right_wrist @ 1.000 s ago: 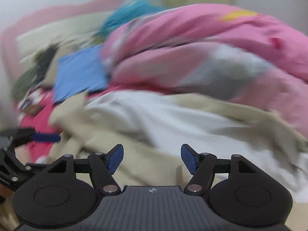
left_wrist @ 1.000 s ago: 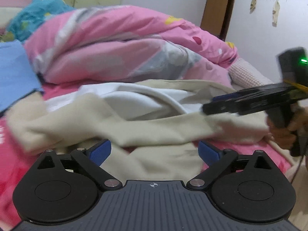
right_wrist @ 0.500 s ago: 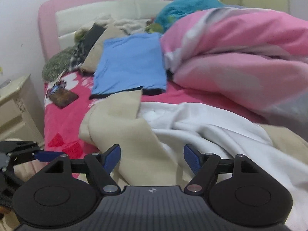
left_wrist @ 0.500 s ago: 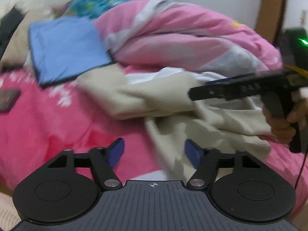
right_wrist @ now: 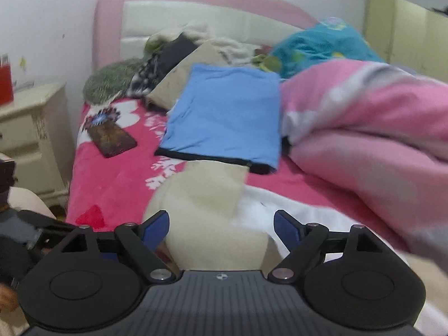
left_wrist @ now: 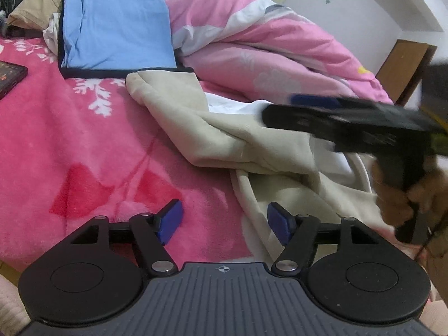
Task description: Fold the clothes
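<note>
While both tongs hang spread and empty, the left tongs (left_wrist: 223, 221) low over the pink blanket (left_wrist: 84, 145) and the right tongs (right_wrist: 221, 228) above the beige garment (left_wrist: 212, 137), that garment lies rumpled with a white lining just in front of the folded blue shirt (left_wrist: 114, 25). Risk, as I judge it: pinching only the beige top layer would let the white one slip and bunch. A sweep toward the blue shirt could also muss its fold.

Bare pink blanket (left_wrist: 92, 145) ahead-left of left fingers (left_wrist: 169, 221): open lane. Beige garment (left_wrist: 224, 137) heaped ahead-right. Pink duvet (right_wrist: 372, 140) walls right fingers' (right_wrist: 285, 228) right side; folded blue shirt (right_wrist: 226, 114) blocks beyond.
</note>
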Demonstrator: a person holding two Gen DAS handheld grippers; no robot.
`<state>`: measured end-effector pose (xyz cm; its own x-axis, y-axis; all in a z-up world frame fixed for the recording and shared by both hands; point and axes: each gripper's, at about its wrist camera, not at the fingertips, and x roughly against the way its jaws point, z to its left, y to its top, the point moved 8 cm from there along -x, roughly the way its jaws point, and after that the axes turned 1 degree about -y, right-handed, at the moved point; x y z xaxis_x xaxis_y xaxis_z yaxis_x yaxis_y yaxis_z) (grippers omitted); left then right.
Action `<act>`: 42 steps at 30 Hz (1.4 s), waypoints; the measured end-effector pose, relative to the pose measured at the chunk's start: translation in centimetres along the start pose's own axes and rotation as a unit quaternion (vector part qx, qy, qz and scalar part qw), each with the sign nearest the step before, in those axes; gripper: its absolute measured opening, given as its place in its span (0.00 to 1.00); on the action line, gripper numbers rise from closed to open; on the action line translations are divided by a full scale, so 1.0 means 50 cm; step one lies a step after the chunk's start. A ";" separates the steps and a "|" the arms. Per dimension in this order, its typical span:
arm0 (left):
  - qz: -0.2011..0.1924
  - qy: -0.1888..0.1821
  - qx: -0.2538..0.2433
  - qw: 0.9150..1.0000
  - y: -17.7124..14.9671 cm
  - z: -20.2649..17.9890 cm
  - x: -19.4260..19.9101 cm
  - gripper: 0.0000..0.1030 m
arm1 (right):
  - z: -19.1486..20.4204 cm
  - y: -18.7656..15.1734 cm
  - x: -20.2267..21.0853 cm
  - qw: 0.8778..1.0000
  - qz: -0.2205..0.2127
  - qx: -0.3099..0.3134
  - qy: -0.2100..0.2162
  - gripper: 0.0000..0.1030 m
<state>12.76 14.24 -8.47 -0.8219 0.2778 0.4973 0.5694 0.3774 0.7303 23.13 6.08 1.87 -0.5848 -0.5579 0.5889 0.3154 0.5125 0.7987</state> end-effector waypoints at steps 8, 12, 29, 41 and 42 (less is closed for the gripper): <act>-0.012 0.019 -0.051 0.998 -0.010 -0.013 -0.003 0.67 | 0.019 0.008 -0.169 0.982 0.125 -0.128 0.067 0.84; -0.015 0.016 -0.051 0.998 -0.011 -0.013 -0.002 0.69 | 0.038 -0.005 -0.182 0.978 0.131 -0.142 0.074 0.83; -0.047 -0.018 0.011 0.999 0.015 0.004 0.014 0.77 | -0.032 0.023 0.021 0.974 -0.023 -0.221 0.036 0.09; -0.048 -0.047 -0.027 0.997 0.009 -0.049 0.013 0.91 | -0.219 -0.172 0.397 0.906 -0.174 -0.383 -0.047 0.09; -0.048 -0.048 -0.032 0.997 0.008 -0.055 0.014 0.91 | -0.224 -0.201 0.418 0.899 -0.179 -0.395 -0.054 0.09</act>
<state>12.39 12.15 -6.55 -0.8654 0.3271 0.3796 0.4840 0.3493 0.8024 16.10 -18.02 7.51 -0.8108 -0.5058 0.2945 0.4995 -0.3357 0.7987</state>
